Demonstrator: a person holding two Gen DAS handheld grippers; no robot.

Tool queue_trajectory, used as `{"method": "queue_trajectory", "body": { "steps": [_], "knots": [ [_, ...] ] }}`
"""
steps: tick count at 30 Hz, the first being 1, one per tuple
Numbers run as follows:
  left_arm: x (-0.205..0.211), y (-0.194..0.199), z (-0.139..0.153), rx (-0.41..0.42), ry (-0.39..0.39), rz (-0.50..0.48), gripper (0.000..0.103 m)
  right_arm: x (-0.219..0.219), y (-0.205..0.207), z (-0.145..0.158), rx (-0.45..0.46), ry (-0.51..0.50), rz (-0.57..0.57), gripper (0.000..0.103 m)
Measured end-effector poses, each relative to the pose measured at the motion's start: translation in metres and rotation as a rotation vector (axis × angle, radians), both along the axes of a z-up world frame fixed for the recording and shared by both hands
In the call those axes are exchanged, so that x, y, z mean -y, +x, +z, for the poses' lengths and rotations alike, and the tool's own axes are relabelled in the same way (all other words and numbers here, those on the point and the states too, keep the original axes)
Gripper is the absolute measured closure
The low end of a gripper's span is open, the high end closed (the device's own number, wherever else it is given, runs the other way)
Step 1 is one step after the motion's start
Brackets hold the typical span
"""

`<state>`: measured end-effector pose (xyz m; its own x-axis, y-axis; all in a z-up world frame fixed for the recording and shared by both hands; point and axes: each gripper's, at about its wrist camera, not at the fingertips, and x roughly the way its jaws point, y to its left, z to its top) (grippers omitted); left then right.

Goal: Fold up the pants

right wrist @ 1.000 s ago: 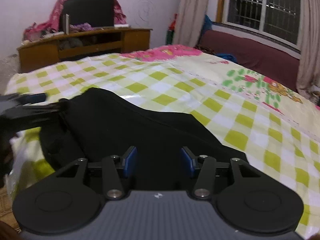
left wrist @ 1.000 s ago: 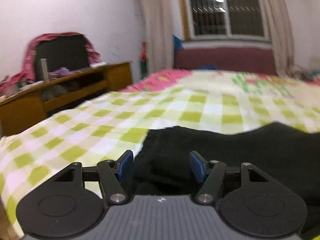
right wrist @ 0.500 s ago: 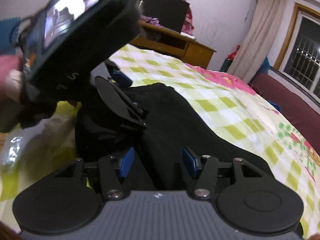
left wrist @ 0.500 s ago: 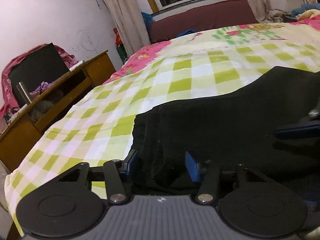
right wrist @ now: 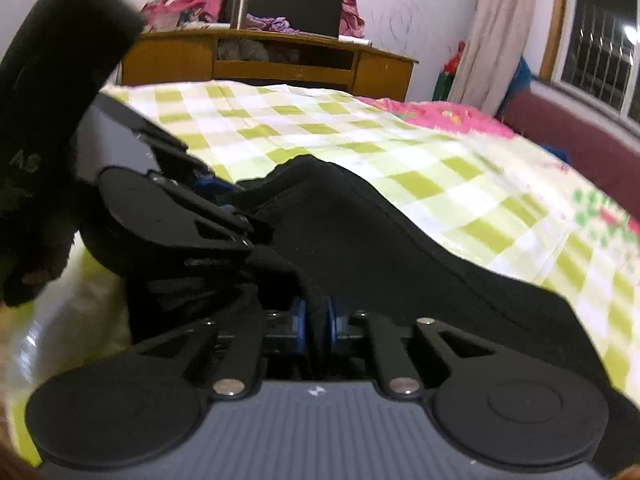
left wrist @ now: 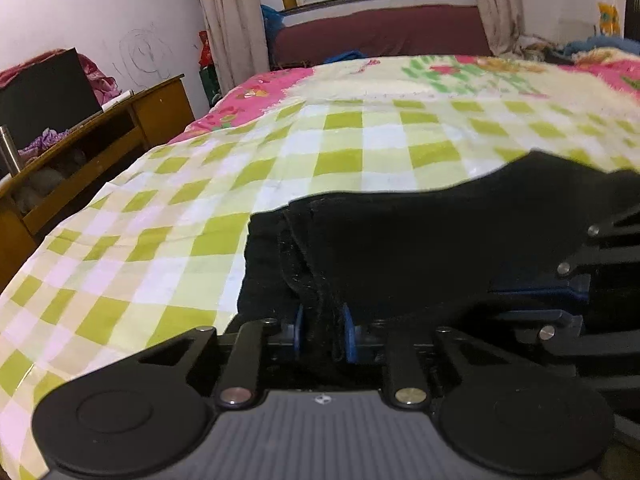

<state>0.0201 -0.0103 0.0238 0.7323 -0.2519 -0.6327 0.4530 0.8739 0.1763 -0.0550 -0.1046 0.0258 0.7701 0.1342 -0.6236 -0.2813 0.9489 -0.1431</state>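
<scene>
The black pants (left wrist: 420,248) lay bunched on the checked bedspread (left wrist: 200,216) near the bed's edge, thick and layered. The left gripper (left wrist: 322,336) was pinched tight on a stacked hem, the right gripper (right wrist: 316,326) clamped on another fold beside it, likely readying a lift together.

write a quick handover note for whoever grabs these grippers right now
Left gripper: jaws shut on the near edge of the black pants.
Right gripper: jaws shut on the same near edge, close beside the left one.
Pants lie on the checked bedsheet, near edge bunched in both grips.
Done: both grips taken.
Left: carry the edge over to make the fold, release, smooth.
</scene>
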Motion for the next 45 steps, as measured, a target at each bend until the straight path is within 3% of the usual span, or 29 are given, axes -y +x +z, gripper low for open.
{"method": "queue_trajectory", "body": {
  "steps": [5, 8, 9, 11, 13, 15, 19, 23, 24, 26, 27, 29, 30, 32, 33, 36, 37, 40, 45],
  "knots": [
    [-0.014, -0.005, 0.031, 0.076, -0.050, 0.017, 0.069, -0.003, -0.011, 0.027, 0.068, 0.057, -0.007, 0.094],
    [-0.021, 0.004, 0.020, 0.043, -0.064, 0.066, 0.068, -0.011, -0.010, 0.028, 0.118, 0.041, 0.007, 0.087],
    [-0.021, 0.009, 0.006, 0.014, -0.034, 0.079, 0.065, -0.018, -0.005, 0.020, 0.088, 0.020, 0.025, 0.086],
    [-0.019, 0.010, -0.017, 0.005, 0.035, 0.065, 0.060, -0.031, 0.010, -0.008, -0.067, -0.049, 0.084, 0.080],
    [-0.017, -0.001, -0.020, 0.064, 0.077, 0.051, 0.057, -0.026, -0.002, -0.010, -0.051, -0.028, 0.094, 0.080],
    [-0.020, -0.004, -0.013, 0.068, 0.066, 0.057, 0.055, -0.008, -0.021, 0.005, -0.013, 0.041, 0.082, 0.077],
    [-0.028, -0.011, 0.000, 0.134, 0.100, 0.096, 0.051, 0.063, -0.072, 0.036, 0.019, 0.214, -0.099, 0.061],
    [-0.030, -0.024, 0.016, 0.173, 0.073, 0.108, 0.052, 0.152, -0.126, 0.037, 0.029, 0.222, -0.411, 0.049],
    [-0.026, -0.029, 0.019, 0.182, 0.062, 0.091, 0.052, 0.171, -0.130, 0.032, -0.014, 0.256, -0.470, 0.049],
    [-0.012, -0.039, 0.023, 0.185, 0.042, 0.037, 0.052, 0.211, -0.139, 0.017, -0.088, 0.421, -0.568, 0.049],
    [-0.004, -0.042, 0.022, 0.175, 0.034, 0.009, 0.052, 0.226, -0.143, 0.008, -0.108, 0.545, -0.586, 0.049],
    [0.014, -0.047, 0.019, 0.156, 0.023, -0.047, 0.052, 0.239, -0.141, -0.004, -0.122, 0.686, -0.570, 0.049],
    [0.023, -0.049, 0.016, 0.146, 0.020, -0.075, 0.052, 0.241, -0.134, -0.009, -0.128, 0.721, -0.549, 0.049],
    [0.038, -0.050, 0.008, 0.125, 0.026, -0.121, 0.052, 0.241, -0.123, -0.023, -0.132, 0.795, -0.538, 0.034],
    [0.044, -0.051, 0.004, 0.116, 0.033, -0.139, 0.052, 0.242, -0.117, -0.029, -0.133, 0.823, -0.512, 0.032],
    [0.056, -0.056, -0.002, 0.092, 0.039, -0.190, 0.052, 0.247, -0.118, -0.029, -0.144, 0.883, -0.493, 0.034],
    [0.060, -0.057, -0.005, 0.081, 0.039, -0.215, 0.052, 0.248, -0.124, -0.028, -0.143, 0.910, -0.483, 0.040],
    [0.071, -0.060, -0.014, 0.086, 0.068, -0.228, 0.052, 0.259, -0.134, -0.036, -0.152, 1.055, -0.475, 0.045],
    [0.079, -0.057, -0.017, 0.078, 0.090, -0.209, 0.053, 0.263, -0.102, -0.061, -0.159, 1.133, -0.518, 0.047]
  ]
}}
